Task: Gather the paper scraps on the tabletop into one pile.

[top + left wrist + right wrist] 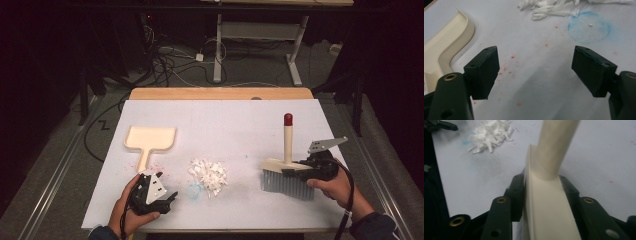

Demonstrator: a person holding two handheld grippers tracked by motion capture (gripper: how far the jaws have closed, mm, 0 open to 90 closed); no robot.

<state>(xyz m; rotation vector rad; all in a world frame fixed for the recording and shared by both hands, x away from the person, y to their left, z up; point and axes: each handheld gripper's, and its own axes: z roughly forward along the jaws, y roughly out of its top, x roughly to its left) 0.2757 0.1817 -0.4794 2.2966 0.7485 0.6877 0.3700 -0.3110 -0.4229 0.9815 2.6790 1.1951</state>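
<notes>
I have the right gripper (pixel 296 171) at about four o'clock on the white table (pixel 240 120), its jaws clamped on either side of the cream head of the brush (pixel 287 172). In the right gripper view the pads press flat against both long sides of that head. The brush stands on its grey bristles; the head's long axis runs roughly from nine to three o'clock across the table, and the handle rises upright from it, its red tip at the top. My left gripper (pixel 172 197) sits at about seven o'clock, jaws spread wide with nothing between them, pointing toward three o'clock. In the left gripper view bare tabletop with red specks lies between the pads. The cream dustpan (pixel 149 140) lies flat at nine o'clock, its handle pointing toward six, just beyond the left gripper. The pile of white paper scraps (pixel 208 172) sits between both grippers, beside a faint blue ring mark (pixel 589 27)
</notes>
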